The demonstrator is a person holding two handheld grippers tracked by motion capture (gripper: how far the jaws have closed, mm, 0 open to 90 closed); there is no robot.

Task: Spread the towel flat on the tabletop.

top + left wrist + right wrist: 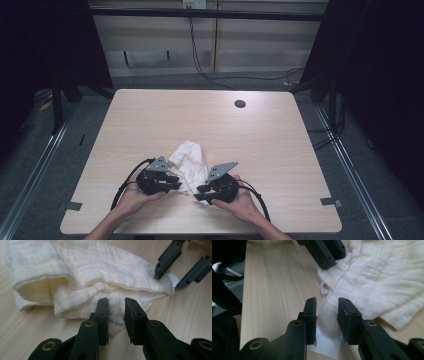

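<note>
**Grip setup on the near edge of the cloth**

Jaws first: our left gripper stands with a narrow gap, and a fold of the white cloth lies between and under its tips. We cannot tell from the left gripper view whether the pads press on the fabric or merely straddle it. Our right gripper is set the same way, with its jaws on either side of a rounded corner of the cloth; a small gap shows beside the left pad, so we judge the grip as not yet complete.

We hold both grippers low and angled inward, tips facing each other across the near edge of the cloth. This placement puts one tool on each end of that edge, which we judge suits lifting or spreading the fabric evenly.

The cloth lies crumpled in loose folds on the wooden table, near the front edge and between the two hands. A white label lies flat under the corner at the right gripper. A round dark grommet hole sits well apart, toward the far side.
</note>
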